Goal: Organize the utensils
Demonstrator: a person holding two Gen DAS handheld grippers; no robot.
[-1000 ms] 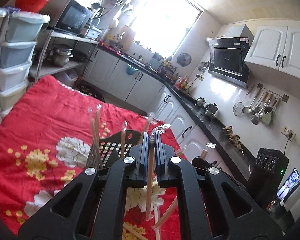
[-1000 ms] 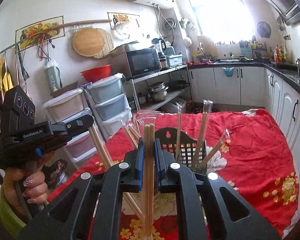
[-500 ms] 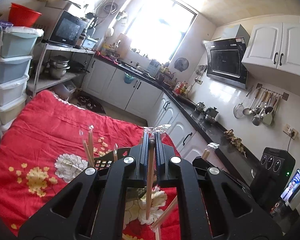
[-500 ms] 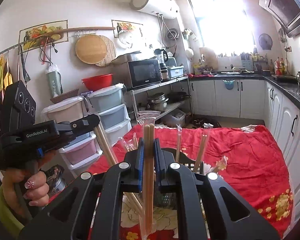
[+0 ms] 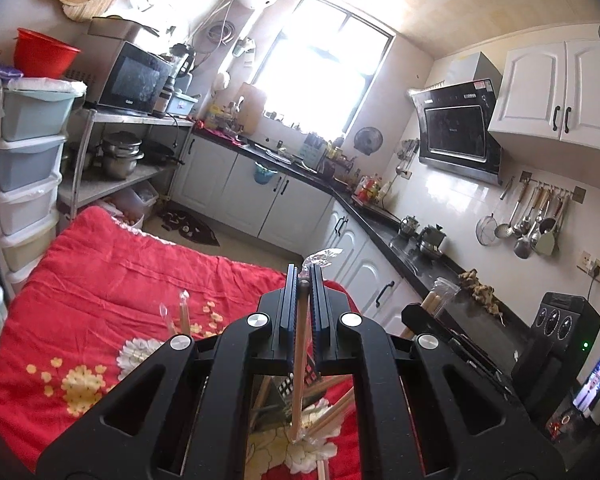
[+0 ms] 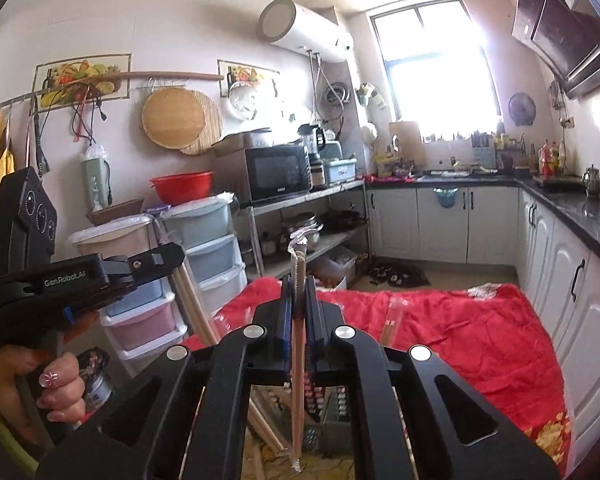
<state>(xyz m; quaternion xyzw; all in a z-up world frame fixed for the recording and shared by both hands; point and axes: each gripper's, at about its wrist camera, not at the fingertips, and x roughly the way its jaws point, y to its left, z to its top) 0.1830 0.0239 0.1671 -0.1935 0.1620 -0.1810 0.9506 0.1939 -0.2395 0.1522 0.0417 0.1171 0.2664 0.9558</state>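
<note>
My left gripper (image 5: pixel 303 286) is shut on a plastic-wrapped pair of wooden chopsticks (image 5: pixel 299 352) that hangs upright, its lower end over the black slotted utensil basket (image 5: pixel 287 385). My right gripper (image 6: pixel 299 296) has its jaws closing on another wrapped pair of chopsticks (image 6: pixel 298 360), held upright above the same basket (image 6: pixel 334 404). More wrapped chopsticks (image 5: pixel 184 316) stand in the basket. In the right wrist view the left gripper (image 6: pixel 176 256) shows at the left in a person's hand, with chopsticks (image 6: pixel 194 308) slanting down from it.
The basket stands on a table under a red floral cloth (image 5: pixel 100 288). Stacked plastic drawers (image 6: pixel 204 248) and a steel shelf with a microwave (image 6: pixel 278 172) are beyond the table's left side. White cabinets under a black counter (image 5: pixel 412 256) run along the right.
Both grippers have risen with their chopsticks, so the basket and table sit lower in both views. The right jaws have drawn slightly tighter on their pair.
</note>
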